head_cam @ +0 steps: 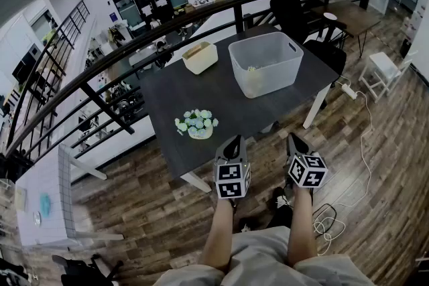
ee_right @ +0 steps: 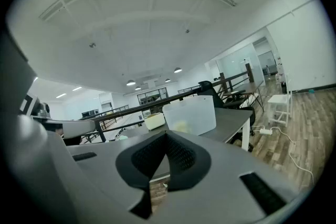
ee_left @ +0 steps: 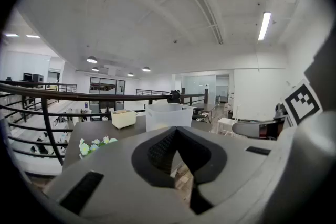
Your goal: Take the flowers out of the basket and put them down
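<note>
A bunch of white and pale green flowers (head_cam: 196, 123) lies on the dark table (head_cam: 221, 97) near its front left; the left gripper view shows the flowers (ee_left: 94, 144) low at left. The white see-through basket (head_cam: 265, 63) stands at the table's back right, with something yellowish (head_cam: 251, 68) inside. My left gripper (head_cam: 234, 139) and right gripper (head_cam: 293, 137) hover side by side at the table's front edge, both shut with nothing in them. In their own views, the left gripper (ee_left: 176, 131) and right gripper (ee_right: 167, 136) point toward the basket (ee_left: 168, 114) (ee_right: 190, 114).
A small cream box (head_cam: 200, 57) sits left of the basket. A black railing (head_cam: 134, 43) runs behind the table. A white side table (head_cam: 382, 67) and a power strip with cable (head_cam: 348, 92) are on the wooden floor at right. A black chair (head_cam: 295, 10) stands behind the table.
</note>
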The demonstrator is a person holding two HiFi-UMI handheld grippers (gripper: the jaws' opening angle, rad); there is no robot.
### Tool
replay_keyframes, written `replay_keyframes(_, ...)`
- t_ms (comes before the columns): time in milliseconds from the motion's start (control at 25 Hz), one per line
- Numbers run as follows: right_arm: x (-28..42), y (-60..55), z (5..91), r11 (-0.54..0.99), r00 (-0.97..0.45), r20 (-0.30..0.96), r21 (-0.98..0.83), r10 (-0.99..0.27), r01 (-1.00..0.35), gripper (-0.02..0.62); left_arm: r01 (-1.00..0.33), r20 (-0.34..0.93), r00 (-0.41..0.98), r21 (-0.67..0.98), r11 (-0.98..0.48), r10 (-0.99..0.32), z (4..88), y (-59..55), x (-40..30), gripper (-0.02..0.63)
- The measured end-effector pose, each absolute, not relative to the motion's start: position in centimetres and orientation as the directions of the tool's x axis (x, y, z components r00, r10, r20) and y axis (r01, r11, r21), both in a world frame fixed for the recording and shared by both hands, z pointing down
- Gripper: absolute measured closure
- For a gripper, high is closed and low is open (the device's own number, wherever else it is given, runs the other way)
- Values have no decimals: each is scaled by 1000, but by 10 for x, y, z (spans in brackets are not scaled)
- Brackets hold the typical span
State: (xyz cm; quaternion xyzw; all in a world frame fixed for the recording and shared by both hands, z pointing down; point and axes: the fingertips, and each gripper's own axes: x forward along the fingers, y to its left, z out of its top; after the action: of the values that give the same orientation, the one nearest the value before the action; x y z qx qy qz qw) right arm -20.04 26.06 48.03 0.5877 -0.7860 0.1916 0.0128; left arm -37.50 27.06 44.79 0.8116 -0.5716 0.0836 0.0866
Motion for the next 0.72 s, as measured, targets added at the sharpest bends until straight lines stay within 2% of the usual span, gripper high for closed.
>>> replay_keyframes(160,-200,260,481,242,-319,255,-290,-913,-926,578,-946,239,316,-1,-325,-918,446,265,-370,583)
replay_keyframes(520,-186,236,480,251,-336,247,-321,-909,-913,577,-941,220,337,47,-336,-915,442,243,-349,583)
replay_keyframes(720,-187,207,465,341,-422,199,-343,-884,-875,577,-941,211,336,35,-336,-918,438,214,-340,584)
